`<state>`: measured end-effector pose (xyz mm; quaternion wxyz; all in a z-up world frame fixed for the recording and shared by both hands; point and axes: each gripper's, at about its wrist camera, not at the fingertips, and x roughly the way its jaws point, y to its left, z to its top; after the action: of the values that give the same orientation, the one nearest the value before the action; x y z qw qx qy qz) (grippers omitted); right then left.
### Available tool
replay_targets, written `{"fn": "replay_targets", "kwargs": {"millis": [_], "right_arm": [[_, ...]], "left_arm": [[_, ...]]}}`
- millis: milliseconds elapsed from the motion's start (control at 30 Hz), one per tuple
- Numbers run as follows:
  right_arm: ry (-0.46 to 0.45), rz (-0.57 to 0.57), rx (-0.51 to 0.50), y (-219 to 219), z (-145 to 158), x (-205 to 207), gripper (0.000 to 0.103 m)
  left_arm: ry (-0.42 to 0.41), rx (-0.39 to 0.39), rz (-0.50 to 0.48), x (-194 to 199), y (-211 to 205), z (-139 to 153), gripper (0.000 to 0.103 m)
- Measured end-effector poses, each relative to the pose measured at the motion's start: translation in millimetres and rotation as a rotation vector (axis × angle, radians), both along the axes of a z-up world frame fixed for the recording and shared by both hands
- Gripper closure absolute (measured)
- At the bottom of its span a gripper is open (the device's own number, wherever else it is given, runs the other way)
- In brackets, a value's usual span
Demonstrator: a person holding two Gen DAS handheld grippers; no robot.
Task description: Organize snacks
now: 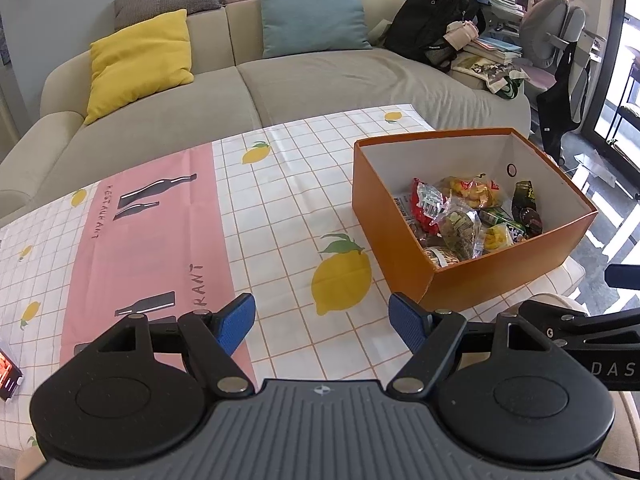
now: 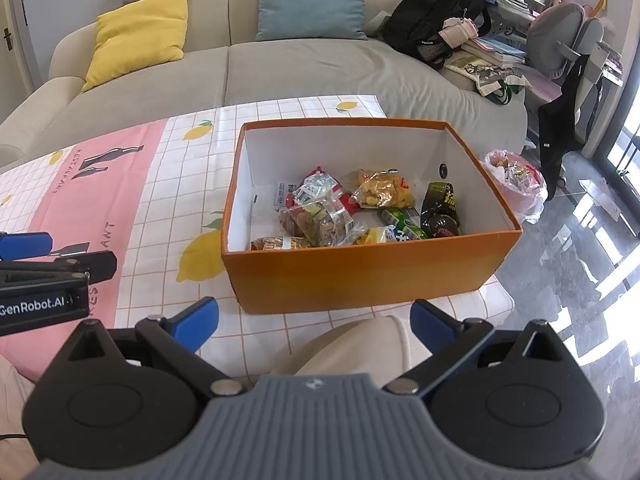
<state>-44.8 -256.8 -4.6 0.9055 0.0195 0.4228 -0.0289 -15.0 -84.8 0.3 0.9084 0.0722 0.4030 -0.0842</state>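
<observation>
Left wrist view: the left gripper (image 1: 322, 322), fingers spread and empty, hovers over the lemon-print tablecloth (image 1: 280, 184); the wrapped snack packets (image 1: 466, 212) lie inside the open orange cardboard box (image 1: 480, 280), so probably only a check for strays remains

Right wrist view: the right gripper (image 2: 314, 320), fingers also spread and empty, faces the box; only here shows a pink plastic bag (image 2: 520, 184) beyond it

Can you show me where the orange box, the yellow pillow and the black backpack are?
Orange cardboard box (image 2: 360, 276): right wrist view, on its near outer wall.
Yellow square pillow (image 1: 140, 62): left wrist view, on the middle of its fabric face.
Black backpack (image 2: 432, 20): right wrist view, on its front panel.
</observation>
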Motion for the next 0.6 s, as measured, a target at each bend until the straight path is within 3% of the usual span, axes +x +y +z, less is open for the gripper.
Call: {"fn": "replay_targets", "kwargs": {"millis": [600], "right_arm": [[0.006,0.011,-0.001,0.2,-1.7,-1.4,0.004]], "left_arm": [[0.004,-0.012,0.006,-0.2,0.5,1.1,0.014]]}}
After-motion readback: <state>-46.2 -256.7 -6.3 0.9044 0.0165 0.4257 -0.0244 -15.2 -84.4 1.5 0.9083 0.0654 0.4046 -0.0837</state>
